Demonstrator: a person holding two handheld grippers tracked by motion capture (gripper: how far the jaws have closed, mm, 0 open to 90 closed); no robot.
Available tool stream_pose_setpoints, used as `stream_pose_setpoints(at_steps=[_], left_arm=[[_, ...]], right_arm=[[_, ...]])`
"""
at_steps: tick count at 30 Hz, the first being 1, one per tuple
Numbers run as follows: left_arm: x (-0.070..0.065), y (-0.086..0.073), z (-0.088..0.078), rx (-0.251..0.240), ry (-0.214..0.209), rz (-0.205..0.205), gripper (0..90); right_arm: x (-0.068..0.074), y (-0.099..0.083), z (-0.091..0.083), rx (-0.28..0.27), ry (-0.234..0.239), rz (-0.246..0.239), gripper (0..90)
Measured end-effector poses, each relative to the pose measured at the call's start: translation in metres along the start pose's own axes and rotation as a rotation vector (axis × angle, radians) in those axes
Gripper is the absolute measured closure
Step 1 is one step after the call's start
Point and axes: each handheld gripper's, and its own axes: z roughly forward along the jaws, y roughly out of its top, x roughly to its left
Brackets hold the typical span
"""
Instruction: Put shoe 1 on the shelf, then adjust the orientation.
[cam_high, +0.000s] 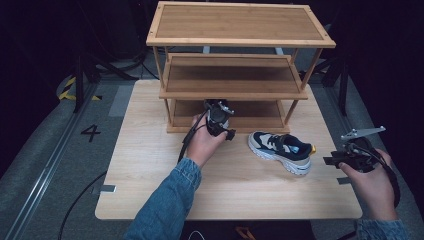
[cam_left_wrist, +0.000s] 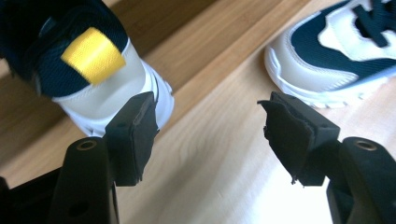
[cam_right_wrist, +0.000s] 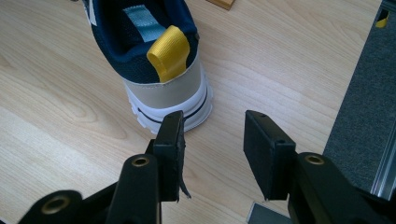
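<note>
A navy, white and beige sneaker (cam_high: 282, 150) with a yellow heel tab lies on the wooden table (cam_high: 150, 170), toe toward the bamboo three-tier rack (cam_high: 240, 42). My right gripper (cam_high: 336, 161) is open just behind its heel (cam_right_wrist: 163, 84), jaws apart and empty (cam_right_wrist: 215, 130). A matching second sneaker (cam_left_wrist: 102, 88) sits on the rack's bottom shelf (cam_left_wrist: 196, 32), heel and yellow tab facing out. My left gripper (cam_high: 217, 117) is open (cam_left_wrist: 210, 116) right behind that heel, its left pad (cam_left_wrist: 135, 130) close to the white sole. The table sneaker's toe (cam_left_wrist: 336, 51) lies off to the right.
The rack's middle shelf (cam_high: 232, 92) overhangs the left gripper. Grey floor (cam_right_wrist: 364, 93) begins past the table's right edge, near the right hand. A painted "4" (cam_high: 90, 132) and yellow-black tape (cam_high: 67, 89) mark the floor at left.
</note>
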Motion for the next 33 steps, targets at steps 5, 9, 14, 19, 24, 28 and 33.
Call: stream_pose_setpoints(at_steps=[5,9,14,19,24,28,33], left_arm=[[0.000,-0.008,-0.018,0.004,0.013,0.008,31.3],[0.004,-0.018,-0.032,0.034,0.020,0.016,28.5],[0.010,-0.033,-0.046,0.057,0.010,0.002,26.1],[0.016,-0.056,-0.057,0.128,0.011,0.009,23.8],[0.018,-0.077,-0.059,0.198,-0.005,-0.003,25.1],[0.022,-0.090,-0.055,0.241,-0.013,-0.012,24.3],[0.030,-0.105,-0.055,0.291,0.004,-0.022,23.5]], right_arm=[[0.003,0.004,-0.001,0.001,0.004,-0.007,59.7],[0.006,0.006,0.000,0.006,0.014,-0.020,59.3],[0.007,0.008,-0.004,0.002,0.022,-0.022,58.6],[0.008,0.011,-0.010,-0.014,0.091,-0.017,57.5],[0.008,0.011,-0.015,-0.005,0.112,-0.024,56.8],[0.011,0.016,-0.016,-0.027,0.156,-0.039,57.1],[0.013,0.021,-0.008,-0.035,0.168,-0.057,59.8]])
